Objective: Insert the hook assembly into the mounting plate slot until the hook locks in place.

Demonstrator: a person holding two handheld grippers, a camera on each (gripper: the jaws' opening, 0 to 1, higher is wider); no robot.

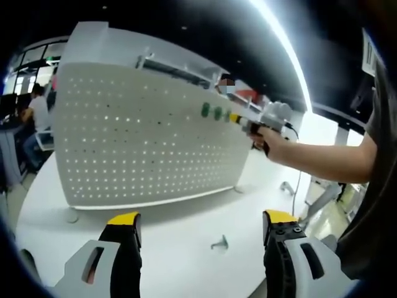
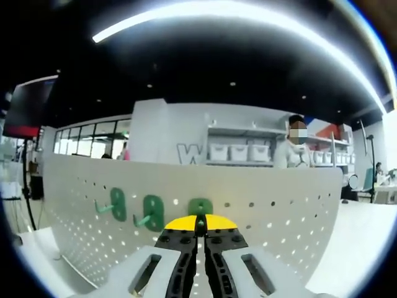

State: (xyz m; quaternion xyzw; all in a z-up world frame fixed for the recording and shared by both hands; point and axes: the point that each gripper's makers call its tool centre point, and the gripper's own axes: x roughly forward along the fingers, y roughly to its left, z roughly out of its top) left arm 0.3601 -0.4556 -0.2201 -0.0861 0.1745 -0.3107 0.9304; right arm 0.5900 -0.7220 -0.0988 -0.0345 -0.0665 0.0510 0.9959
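1. A white perforated metal mounting plate (image 1: 149,133), dotted with even rows of small round holes, stands upright on a smooth white round worktop (image 1: 180,239).
2. In the left gripper view, the left hand-held gripper (image 1: 201,223) hangs above the worktop with its yellow-tipped black jaws spread wide apart, holding nothing.
3. Between those jaws, a small grey metal hook (image 1: 219,244) lies loose on the worktop.
4. The right hand-held gripper (image 1: 239,120), carried by a person's hand (image 1: 273,146), reaches up to the plate's upper right area.
5. In the right gripper view, the right hand-held gripper (image 2: 200,225) has its yellow-tipped jaws pressed together against the plate, at the base of a green plastic hook assembly (image 2: 200,207); whether they actually pinch it I cannot tell.
6. Two more green plastic hooks (image 2: 133,212) sit in the plate just to that one's left, their rounded oblong bases flat against the plate and their prongs jutting out.
7. White storage bins (image 2: 239,152) line a shelf behind the plate.
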